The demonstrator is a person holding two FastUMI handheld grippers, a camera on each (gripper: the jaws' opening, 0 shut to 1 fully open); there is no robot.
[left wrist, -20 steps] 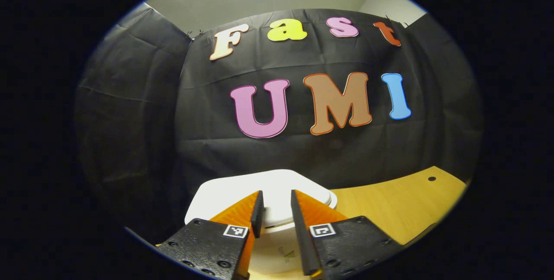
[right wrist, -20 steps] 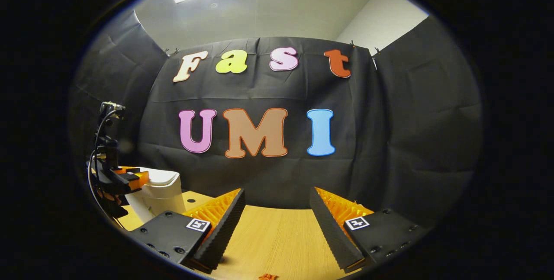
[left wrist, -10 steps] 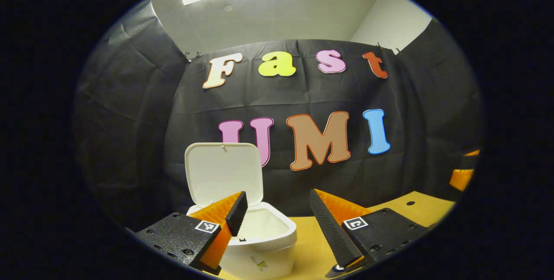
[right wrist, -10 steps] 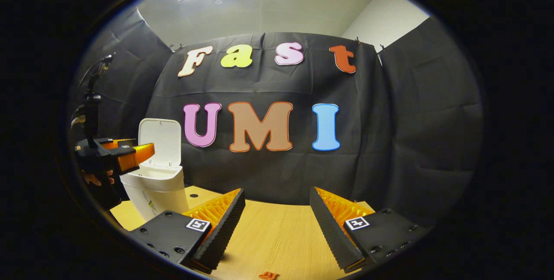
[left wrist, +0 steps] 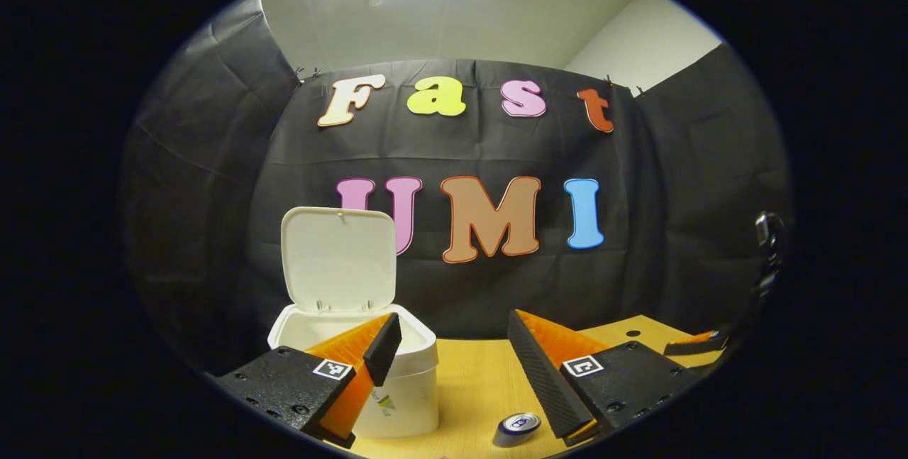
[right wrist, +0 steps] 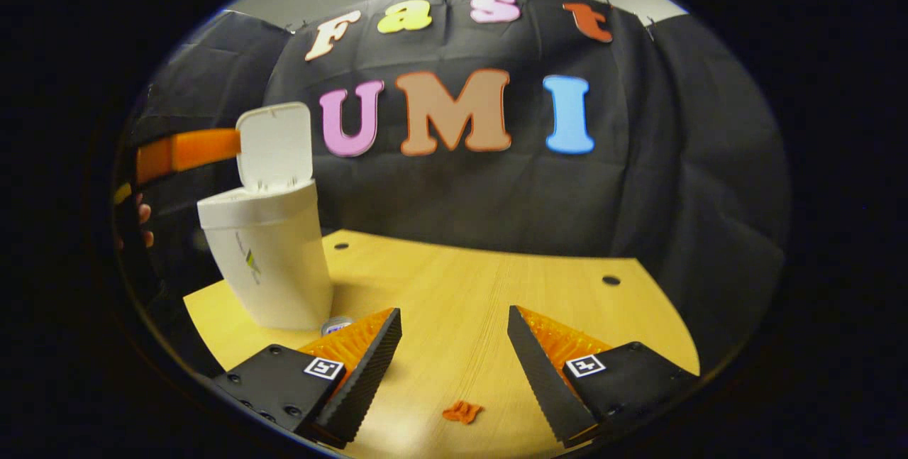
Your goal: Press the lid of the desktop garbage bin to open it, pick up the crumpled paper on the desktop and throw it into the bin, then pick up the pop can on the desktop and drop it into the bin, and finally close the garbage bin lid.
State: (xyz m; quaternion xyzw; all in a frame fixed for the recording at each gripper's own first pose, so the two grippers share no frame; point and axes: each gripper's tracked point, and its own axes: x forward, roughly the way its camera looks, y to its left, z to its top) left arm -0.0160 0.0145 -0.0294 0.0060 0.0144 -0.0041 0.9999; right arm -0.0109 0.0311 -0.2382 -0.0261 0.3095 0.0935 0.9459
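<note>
The white bin [left wrist: 397, 388] stands on the wooden surface [right wrist: 461, 289] with its lid [left wrist: 339, 259] upright, pop can [left wrist: 518, 423] beside it, while both the left gripper [left wrist: 454, 352] and right gripper [right wrist: 454, 345] gape wide, holding nothing.

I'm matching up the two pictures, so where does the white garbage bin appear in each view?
Left gripper view: the bin stands lower left, behind the left gripper's finger, lid upright.
Right gripper view: the bin stands at the left on the table.
Shared landmark: the open lid.
</note>
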